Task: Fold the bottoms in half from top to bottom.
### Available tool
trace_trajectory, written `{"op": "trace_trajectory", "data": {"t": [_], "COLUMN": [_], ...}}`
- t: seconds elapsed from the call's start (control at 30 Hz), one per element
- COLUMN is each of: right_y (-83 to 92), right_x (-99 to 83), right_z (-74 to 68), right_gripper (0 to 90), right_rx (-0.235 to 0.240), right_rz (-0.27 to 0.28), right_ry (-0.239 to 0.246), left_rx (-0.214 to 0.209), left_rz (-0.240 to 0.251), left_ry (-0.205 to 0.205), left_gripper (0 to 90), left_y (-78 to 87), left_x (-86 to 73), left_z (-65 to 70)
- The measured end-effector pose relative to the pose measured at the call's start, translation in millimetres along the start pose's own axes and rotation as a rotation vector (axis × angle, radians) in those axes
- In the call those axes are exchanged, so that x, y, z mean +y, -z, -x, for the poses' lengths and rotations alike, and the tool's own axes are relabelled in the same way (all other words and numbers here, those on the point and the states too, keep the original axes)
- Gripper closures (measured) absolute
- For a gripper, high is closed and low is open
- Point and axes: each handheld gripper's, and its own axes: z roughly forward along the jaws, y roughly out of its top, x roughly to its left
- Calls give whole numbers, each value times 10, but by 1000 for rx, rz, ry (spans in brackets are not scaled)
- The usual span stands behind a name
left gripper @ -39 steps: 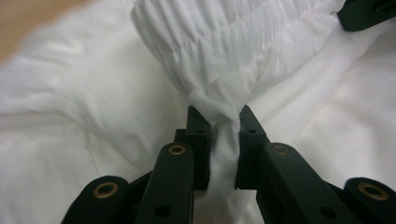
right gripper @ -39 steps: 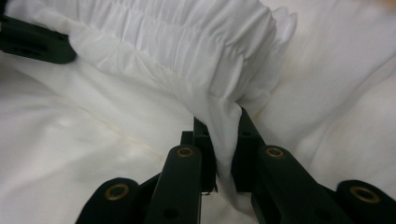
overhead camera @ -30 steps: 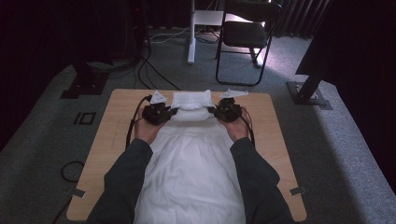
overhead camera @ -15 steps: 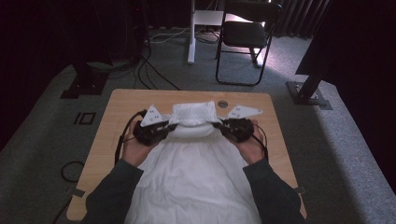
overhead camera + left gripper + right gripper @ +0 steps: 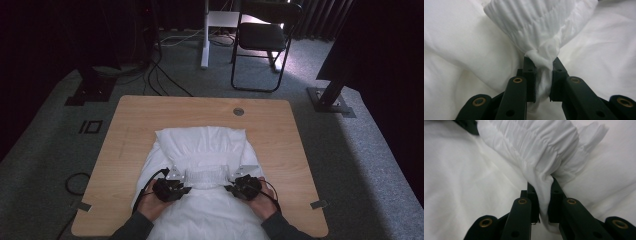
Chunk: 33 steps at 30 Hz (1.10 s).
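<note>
White garment (image 5: pixel 200 150) lies on the wooden table (image 5: pixel 130 125); its gathered band (image 5: pixel 204 176) spans between the left gripper (image 5: pixel 181 188) and right gripper (image 5: pixel 231 188), each pinching one end.

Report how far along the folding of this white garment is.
Done: the white garment lies spread on the wooden table, its far part doubled into a neat rectangle. In hand: the left claw and right claw each pinch one end of the gathered elastic band, near the person's edge. Left: probably laying that band down, releasing and smoothing; any further fold cannot be judged.
</note>
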Motion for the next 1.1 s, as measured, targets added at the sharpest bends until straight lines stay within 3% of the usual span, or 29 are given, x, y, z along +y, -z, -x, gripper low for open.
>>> {"op": "trace_trajectory", "data": {"t": [0.03, 0.1, 0.27, 0.4, 0.6, 0.63, 0.67, 0.8, 0.83, 0.87, 1.0, 1.1], "right_y": [-25, -50, -137, -231, -406, -406, -481, -607, -607, -666, -736, -751], "right_x": [-17, -23, 46, 143, 402, 402, 520, 700, 700, 765, 850, 894], "right_z": [2, 13, 18, 133, 464, 464, 622, 885, 885, 991, 1115, 1152], "right_gripper": [829, 827, 817, 824, 828, 828, 829, 831, 831, 832, 833, 833], "right_rx": [-2, 9, -24, -29, -74, -74, -86, -100, -100, -99, -92, -85], "right_rz": [-7, -12, -30, -22, -32, -32, -39, -35, -35, -21, -8, -24], "right_ry": [-7, -33, -27, -27, -25, -25, -41, -104, -104, -150, -210, -203], "left_rx": [0, 19, 46, 84, 140, 140, 156, 194, 194, 218, 238, 240], "left_rz": [0, -20, -31, -48, -46, -46, -41, -10, -10, 2, 7, -10], "left_ry": [0, -42, -44, -54, -25, -25, -14, 22, 22, 45, 85, 87], "left_gripper": [796, 794, 790, 790, 791, 791, 791, 792, 793, 794, 794, 795], "left_y": [0, -34, -108, -163, -304, -304, -345, -447, -447, -496, -558, -556], "left_x": [0, 69, 207, 323, 533, 533, 589, 697, 697, 751, 839, 877], "left_z": [0, -76, -292, -430, -683, -683, -751, -916, -916, -996, -1109, -1134]}}
